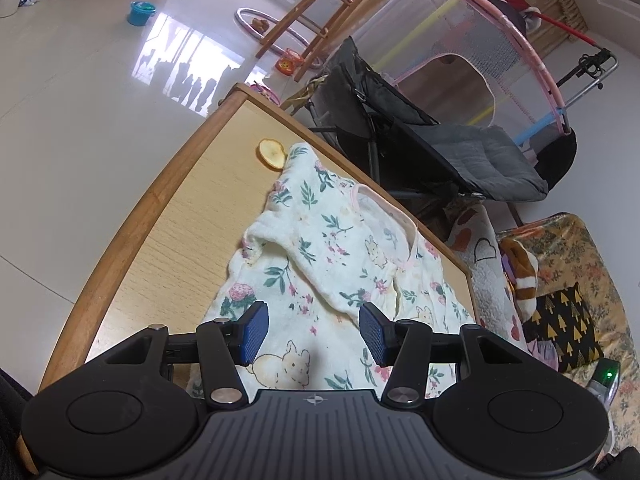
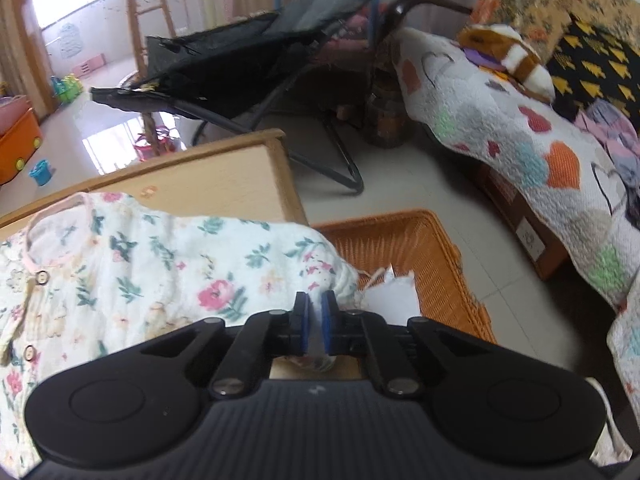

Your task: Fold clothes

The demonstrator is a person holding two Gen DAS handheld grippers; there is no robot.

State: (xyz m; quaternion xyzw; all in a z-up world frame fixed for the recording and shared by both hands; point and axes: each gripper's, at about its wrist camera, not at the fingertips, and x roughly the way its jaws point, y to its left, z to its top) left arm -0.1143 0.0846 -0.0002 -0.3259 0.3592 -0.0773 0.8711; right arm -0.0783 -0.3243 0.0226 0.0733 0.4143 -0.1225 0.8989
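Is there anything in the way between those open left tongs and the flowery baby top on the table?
Nothing visible. The left tongs hang open right above the floral top, with only air between. The dried fruit slice lies at the far end of the table.

The right gripper [image 2: 315, 306] is clamped on the sleeve end of the floral baby garment [image 2: 168, 264], above the wicker basket [image 2: 432, 248].

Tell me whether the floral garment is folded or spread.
Partly folded: the floral garment has one sleeve turned over its front, and the right gripper pinches the other sleeve.
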